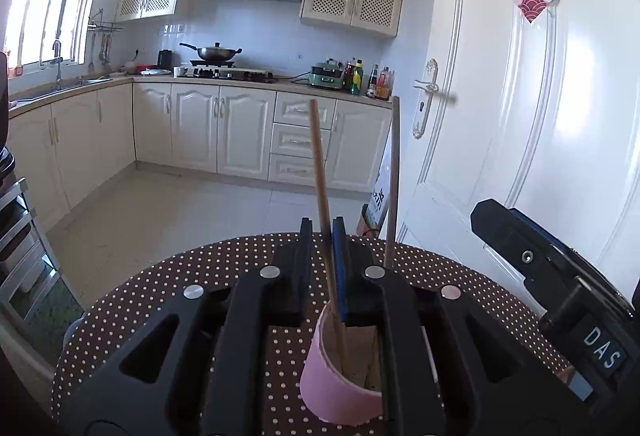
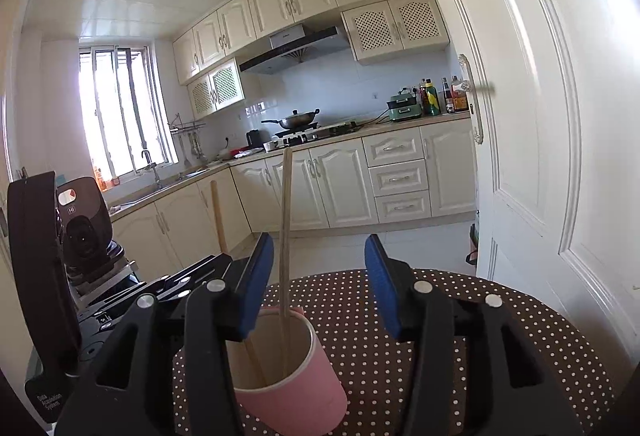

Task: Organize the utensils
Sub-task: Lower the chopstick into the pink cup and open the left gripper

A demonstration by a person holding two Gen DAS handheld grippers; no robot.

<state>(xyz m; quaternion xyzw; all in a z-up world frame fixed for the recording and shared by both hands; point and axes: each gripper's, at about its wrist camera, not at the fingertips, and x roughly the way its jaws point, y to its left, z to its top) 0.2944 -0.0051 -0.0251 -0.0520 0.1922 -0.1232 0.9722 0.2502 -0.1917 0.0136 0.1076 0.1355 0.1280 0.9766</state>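
Two chopsticks are standing in a pink cup (image 2: pixel 288 368) on a round table with a brown dotted cloth (image 2: pixel 460 316), so the put-in step is looking nearly done. The right gripper (image 2: pixel 320 288) is sitting open just behind the cup, its jaws well apart; the pale chopstick (image 2: pixel 285 236) is rising through the gap close to one pad but nothing is pressing on it, so it is leaning on the cup by itself. The left gripper (image 1: pixel 322 260) is hanging over the cup rim with its jaws almost closed around the browner chopstick (image 1: pixel 320 171); a thin gap seems to be showing beside the stick, but whether the pads are pinching it or only bracketing it is hard to tell from the left wrist view. The stick's lower end is already resting inside the cup. Judgement: this is the release stage of dropping chopsticks into the holder. Next move is calling for the left jaws spreading enough to clear the stick, then both tools backing up and away without knocking the sticks or tipping the light cup. No other loose utensils are showing on the table.
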